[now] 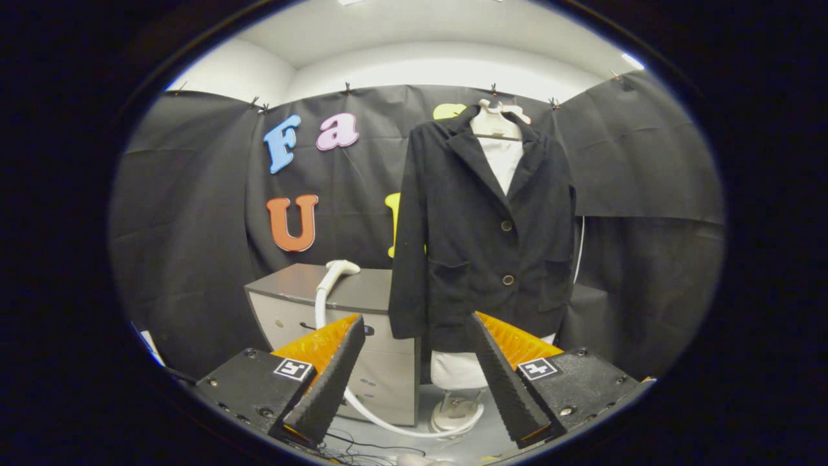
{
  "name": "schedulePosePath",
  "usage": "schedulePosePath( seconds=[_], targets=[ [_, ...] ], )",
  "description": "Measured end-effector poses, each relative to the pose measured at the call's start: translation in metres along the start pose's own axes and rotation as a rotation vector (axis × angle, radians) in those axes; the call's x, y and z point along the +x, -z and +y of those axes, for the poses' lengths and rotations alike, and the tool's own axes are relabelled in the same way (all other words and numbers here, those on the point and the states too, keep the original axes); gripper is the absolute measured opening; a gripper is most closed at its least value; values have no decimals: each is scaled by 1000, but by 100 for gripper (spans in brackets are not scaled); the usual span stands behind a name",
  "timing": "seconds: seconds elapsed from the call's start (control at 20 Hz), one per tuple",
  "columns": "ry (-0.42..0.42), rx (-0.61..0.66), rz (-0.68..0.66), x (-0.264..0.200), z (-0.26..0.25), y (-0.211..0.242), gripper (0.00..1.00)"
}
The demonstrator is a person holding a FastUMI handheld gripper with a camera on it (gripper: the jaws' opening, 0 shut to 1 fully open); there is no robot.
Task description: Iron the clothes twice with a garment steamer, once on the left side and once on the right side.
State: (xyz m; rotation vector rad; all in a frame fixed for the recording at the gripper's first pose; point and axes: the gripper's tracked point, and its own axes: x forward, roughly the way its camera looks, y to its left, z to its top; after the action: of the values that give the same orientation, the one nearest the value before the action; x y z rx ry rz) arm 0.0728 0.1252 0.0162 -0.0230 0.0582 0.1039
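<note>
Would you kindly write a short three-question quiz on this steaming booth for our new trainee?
1. True or false: the tongs are shut on the steamer head.
2. Where does the steamer head rest? A) on the grey cabinet B) on the floor C) in the jacket's pocket
3. Fill in: the black jacket hangs on a white ____ beyond the tongs.

Key: 1 false, they are open and hold nothing. 2 A. 3 mannequin.

1 jacket (482,236) | 1 mannequin (495,126) | 1 steamer (331,278) | 1 cabinet (294,288) | 2 jacket buttons (506,225)
</note>
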Motion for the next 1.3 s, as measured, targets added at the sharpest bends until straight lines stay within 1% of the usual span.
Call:
schedulePosePath(
  seconds=[0.25,0.5,0.6,0.7,0.8,0.95,1.05,1.2,1.3],
  targets=[
    [-46,-8,-1,29,29,-14,100],
    [-94,-13,13,90,65,-32,100],
    [-115,-23,26,126,84,-40,100],
    [-160,13,65,160,107,-44,100],
    [-188,32,109,207,128,-47,100],
    [-198,5,150,280,151,-51,100],
    [-200,-8,205,321,166,-44,100],
    [-194,-8,326,383,184,-19,100],
    [-188,-36,380,420,195,0,100]
  ],
)
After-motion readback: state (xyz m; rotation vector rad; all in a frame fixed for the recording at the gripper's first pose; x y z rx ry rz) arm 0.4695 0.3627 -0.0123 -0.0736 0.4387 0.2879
